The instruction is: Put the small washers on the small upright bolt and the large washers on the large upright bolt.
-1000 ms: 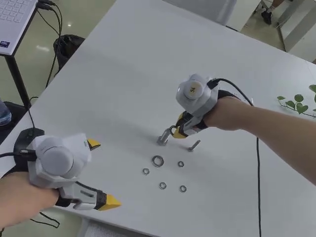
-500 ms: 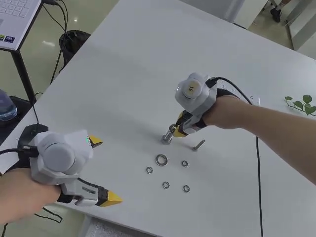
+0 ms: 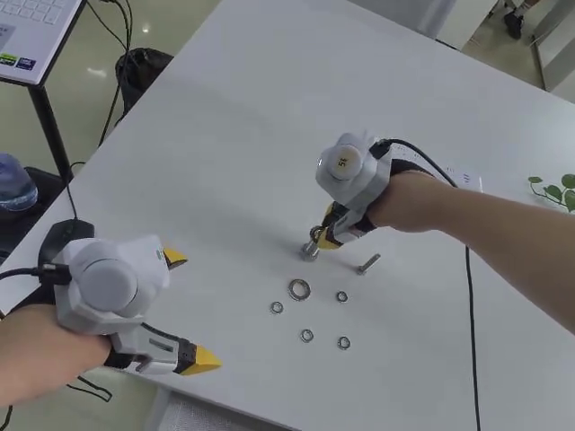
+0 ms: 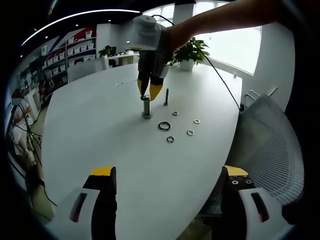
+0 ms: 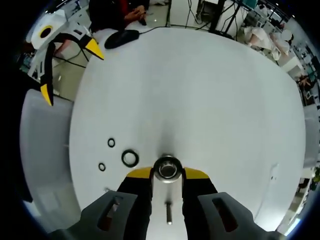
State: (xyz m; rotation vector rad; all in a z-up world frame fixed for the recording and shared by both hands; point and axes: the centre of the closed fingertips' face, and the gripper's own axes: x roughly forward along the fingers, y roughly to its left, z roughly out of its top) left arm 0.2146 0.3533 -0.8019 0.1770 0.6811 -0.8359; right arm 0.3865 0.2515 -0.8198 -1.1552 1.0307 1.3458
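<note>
The large upright bolt (image 3: 309,250) stands mid-table, and my right gripper (image 3: 322,237) is shut on a large washer (image 5: 167,168) held right at the bolt's top. Through the left gripper view, the right gripper (image 4: 149,91) stands directly over the large bolt (image 4: 146,108). The thin small bolt (image 3: 368,263) is just to the right. On the table lie another large washer (image 3: 299,289) and several small washers (image 3: 306,335). My left gripper (image 3: 187,311) hovers open near the table's front-left edge, holding nothing.
A laptop (image 3: 27,36) on a stand and cables sit off the table's left side. A plant (image 3: 557,190) pokes in at the right edge. A mesh chair (image 4: 270,145) stands by the table's near edge.
My right gripper has carried the large washer from beside the large bolt onto its top. The left gripper has stayed put; the head camera has shifted slightly.
</note>
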